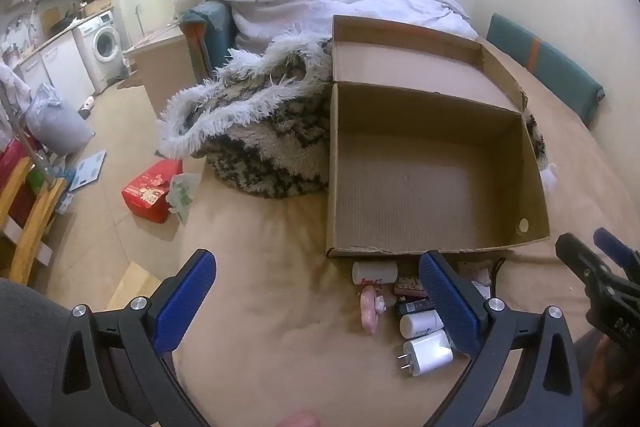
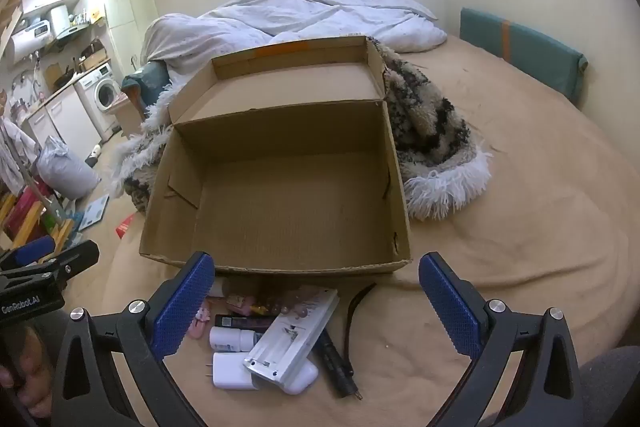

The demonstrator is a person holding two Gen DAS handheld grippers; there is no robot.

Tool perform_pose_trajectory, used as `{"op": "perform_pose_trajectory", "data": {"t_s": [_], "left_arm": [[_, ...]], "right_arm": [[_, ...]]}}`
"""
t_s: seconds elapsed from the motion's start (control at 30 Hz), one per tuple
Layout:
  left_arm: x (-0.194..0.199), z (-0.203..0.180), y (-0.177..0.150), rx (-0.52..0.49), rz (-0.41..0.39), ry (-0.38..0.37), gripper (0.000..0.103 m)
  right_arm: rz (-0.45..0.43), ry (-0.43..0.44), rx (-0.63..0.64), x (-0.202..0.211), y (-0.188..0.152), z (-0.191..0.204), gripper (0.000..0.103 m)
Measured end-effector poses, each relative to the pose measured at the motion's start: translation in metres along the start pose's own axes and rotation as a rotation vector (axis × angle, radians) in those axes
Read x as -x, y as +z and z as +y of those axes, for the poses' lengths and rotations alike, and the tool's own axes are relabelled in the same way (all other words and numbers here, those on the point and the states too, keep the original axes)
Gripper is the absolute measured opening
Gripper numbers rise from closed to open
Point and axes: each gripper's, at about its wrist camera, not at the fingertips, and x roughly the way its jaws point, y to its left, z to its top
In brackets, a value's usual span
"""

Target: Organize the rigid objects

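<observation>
Both the left gripper (image 1: 316, 301) and the right gripper (image 2: 316, 301) hover wide open and empty above the small items (image 2: 264, 343) heaped just before the cardboard box (image 2: 280, 187). The box sits open and bare on the bed (image 2: 520, 267), likely ready to receive them.

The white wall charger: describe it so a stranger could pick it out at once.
Find the open cardboard box on the tan bed; a cluster of small items lies just in front of its near wall. The white wall charger sits at the cluster's near-left corner, below a small white bottle. Alone among its neighbours, it is a blocky white rectangle with two metal prongs sticking out leftward.
</observation>
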Motion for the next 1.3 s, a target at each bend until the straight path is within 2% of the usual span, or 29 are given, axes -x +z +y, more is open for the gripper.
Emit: {"op": "perform_pose_trajectory", "data": {"t_s": [1.3], "left_arm": [[0.0022, -0.0031, 0.0008, -0.002, -0.007, -0.013, 0.101]], "right_arm": [[0.004, 0.008, -0.027, -0.0006, 0.0016, -0.0049, 0.103]]}}
